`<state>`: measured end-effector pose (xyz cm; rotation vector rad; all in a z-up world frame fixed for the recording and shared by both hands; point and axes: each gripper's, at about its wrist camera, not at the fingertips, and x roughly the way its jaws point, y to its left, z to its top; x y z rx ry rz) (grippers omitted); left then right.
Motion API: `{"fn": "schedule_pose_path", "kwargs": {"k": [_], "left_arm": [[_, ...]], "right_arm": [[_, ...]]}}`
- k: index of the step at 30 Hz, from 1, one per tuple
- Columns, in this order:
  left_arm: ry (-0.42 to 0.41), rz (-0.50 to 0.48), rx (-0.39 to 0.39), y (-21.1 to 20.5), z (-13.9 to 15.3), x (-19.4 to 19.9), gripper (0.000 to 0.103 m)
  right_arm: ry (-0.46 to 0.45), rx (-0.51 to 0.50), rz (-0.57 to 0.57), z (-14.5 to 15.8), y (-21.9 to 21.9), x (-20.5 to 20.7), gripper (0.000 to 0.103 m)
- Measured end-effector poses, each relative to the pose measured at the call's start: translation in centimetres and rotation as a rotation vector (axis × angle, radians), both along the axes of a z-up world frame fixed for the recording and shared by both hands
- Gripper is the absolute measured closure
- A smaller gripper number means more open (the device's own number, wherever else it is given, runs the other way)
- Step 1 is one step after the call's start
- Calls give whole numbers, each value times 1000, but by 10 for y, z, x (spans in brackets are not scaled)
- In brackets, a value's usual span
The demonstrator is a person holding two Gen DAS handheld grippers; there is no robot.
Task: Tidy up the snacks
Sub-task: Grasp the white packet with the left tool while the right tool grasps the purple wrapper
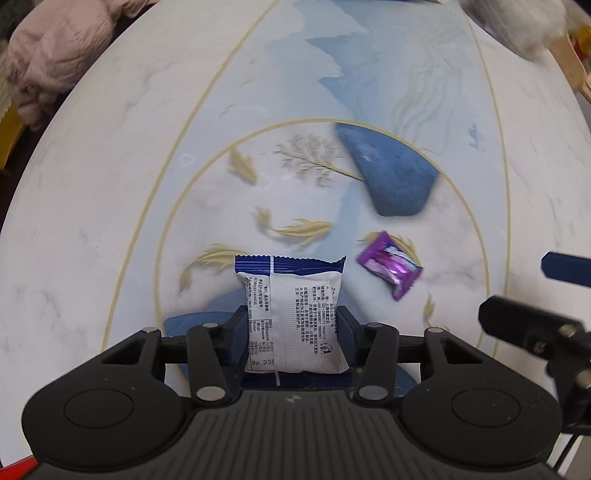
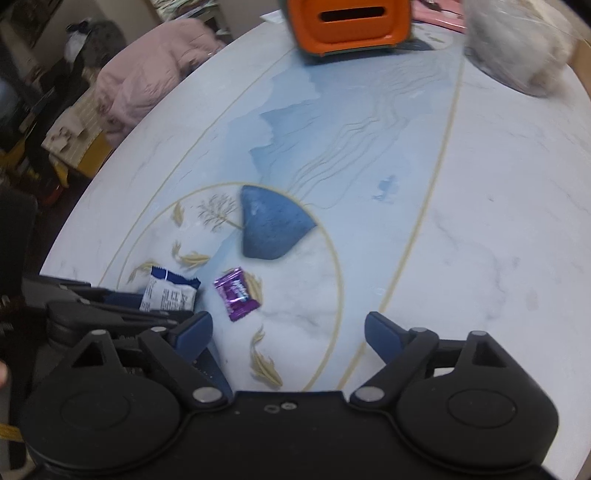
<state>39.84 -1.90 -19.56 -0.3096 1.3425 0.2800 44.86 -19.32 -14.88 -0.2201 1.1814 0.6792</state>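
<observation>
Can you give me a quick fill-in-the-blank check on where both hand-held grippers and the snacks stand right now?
1. The left hand-held gripper is shut on the ____ and blue snack packet.
2. The right hand-held gripper has its jaws ____ and holds nothing.
3. The candy lying loose on the table has a ____ wrapper.
4. At the far end of the table stands an ____ container.

Missing words: white; open; purple; orange

A marble-look table (image 2: 480, 258) printed with fish and blue mountains carries a purple candy wrapper (image 2: 236, 293), an orange container (image 2: 351, 26) and a white plastic bag (image 2: 517, 48).
</observation>
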Motion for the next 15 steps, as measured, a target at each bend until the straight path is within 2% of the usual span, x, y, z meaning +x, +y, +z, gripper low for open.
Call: {"fn": "schedule_pose_path", "kwargs": {"k": [4, 9, 11, 15], "left_arm": [[-6, 71, -29, 21, 2, -7, 55], [-18, 135, -43, 43, 7, -16, 55], [-23, 145, -47, 47, 9, -19, 55], [-29, 151, -54, 51, 12, -24, 55]], "right_arm": [[-24, -11, 84, -7, 19, -8, 22], [-80, -73, 210, -24, 46, -20, 32], [-83, -90, 235, -30, 54, -22, 41], [-93, -112, 258, -39, 66, -21, 52]]}}
